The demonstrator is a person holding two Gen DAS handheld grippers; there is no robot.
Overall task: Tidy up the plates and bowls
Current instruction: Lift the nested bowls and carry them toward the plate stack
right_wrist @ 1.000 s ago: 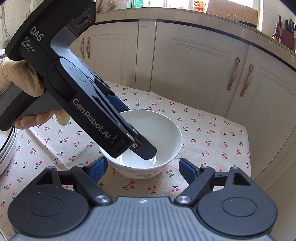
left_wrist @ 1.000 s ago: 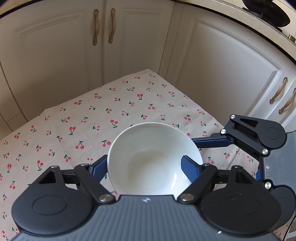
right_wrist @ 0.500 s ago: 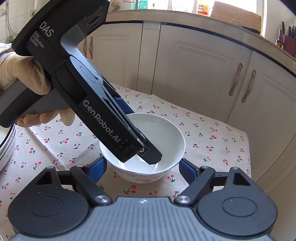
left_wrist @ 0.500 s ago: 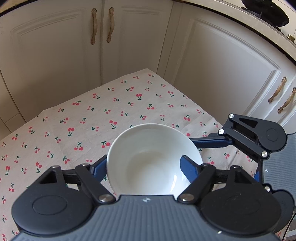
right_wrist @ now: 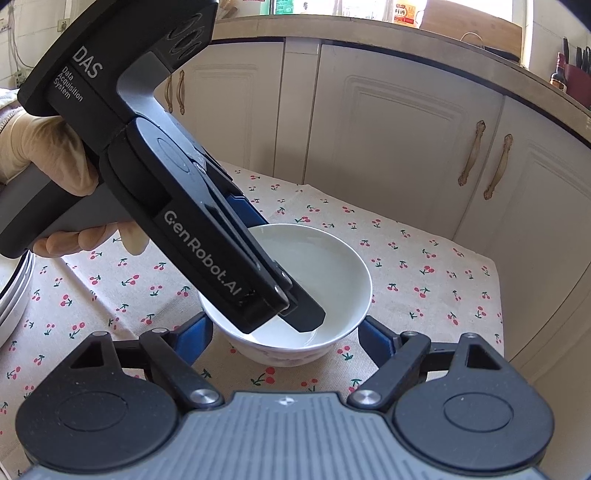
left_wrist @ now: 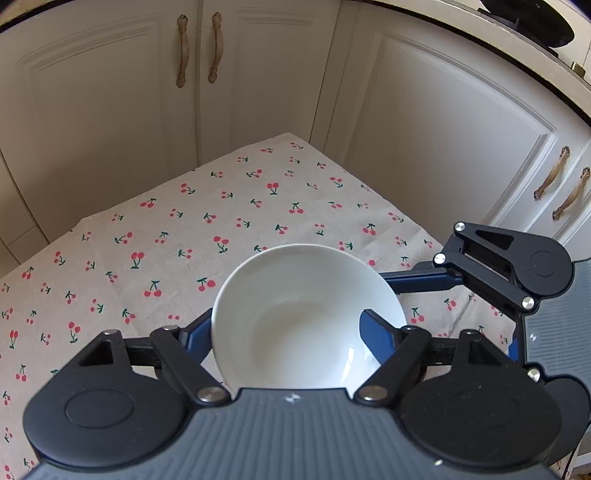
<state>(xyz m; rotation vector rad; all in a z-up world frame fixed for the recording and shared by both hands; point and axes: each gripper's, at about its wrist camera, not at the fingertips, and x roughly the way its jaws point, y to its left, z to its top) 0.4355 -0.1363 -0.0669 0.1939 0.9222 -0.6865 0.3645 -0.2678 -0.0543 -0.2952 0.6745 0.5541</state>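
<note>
**Op A:** From my left feed I see the round white ceramic bowl (left_wrist: 295,317) sitting on the beige tablecloth printed with red cherries (left_wrist: 155,236), near the cloth's far right corner. My left gripper (left_wrist: 291,332) straddles the bowl's wall: one blue finger (left_wrist: 376,336) lies inside the bowl against the wall, the other sits outside on the left. It looks pinched on the bowl.

**Op B:** My right feed agrees. The left gripper (right_wrist: 295,306) slants down into the bowl (right_wrist: 332,266), held by a gloved hand (right_wrist: 48,155). My right gripper (right_wrist: 284,332) has its blue fingers (right_wrist: 376,338) spread to either side of the bowl's near wall, clear of it on both sides as far as I can tell.

**Op A:** And the room?

**Op B:** Cream panelled cabinet doors (right_wrist: 399,140) with curved bronze handles wrap round the table on two sides, under a pale countertop (right_wrist: 369,31) carrying bottles and a knife block. A stack of white plates (right_wrist: 14,295) sits at the cloth's left edge.

**Op A:** I see the same doors (left_wrist: 424,129), plus a dark pan (left_wrist: 532,18) up on the counter.
</note>
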